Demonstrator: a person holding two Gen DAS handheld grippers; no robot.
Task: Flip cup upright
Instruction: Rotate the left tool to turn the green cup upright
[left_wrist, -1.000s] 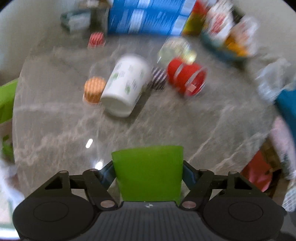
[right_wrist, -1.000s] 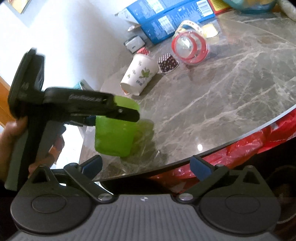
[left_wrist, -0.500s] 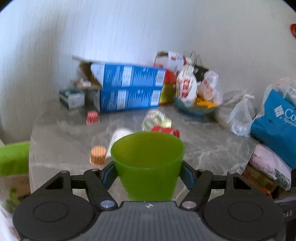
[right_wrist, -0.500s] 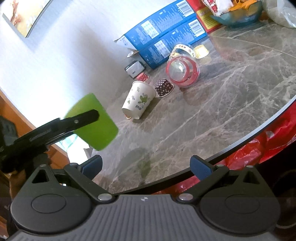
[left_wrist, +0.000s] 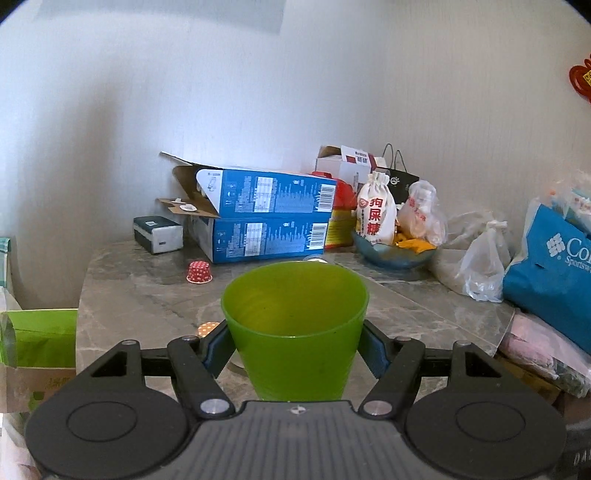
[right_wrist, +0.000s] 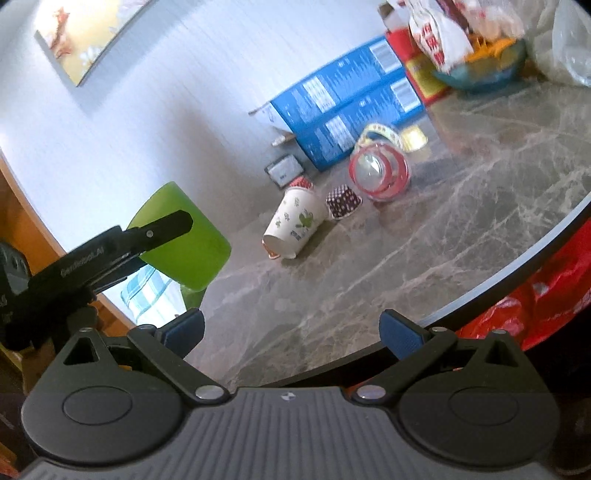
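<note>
Left wrist view, left gripper jaws clamping green cup, base hidden, right gripper jaws spread, empty.

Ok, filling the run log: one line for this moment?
left claw: shut on green plastic cup, mouth up, above grey marble table | right claw: open, empty

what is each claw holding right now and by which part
The left claw grips the green plastic cup by its side walls, mouth up, off the table. The right claw is open and holds nothing.

Left tongs clamping green cup mouth-up, above marble table
</note>
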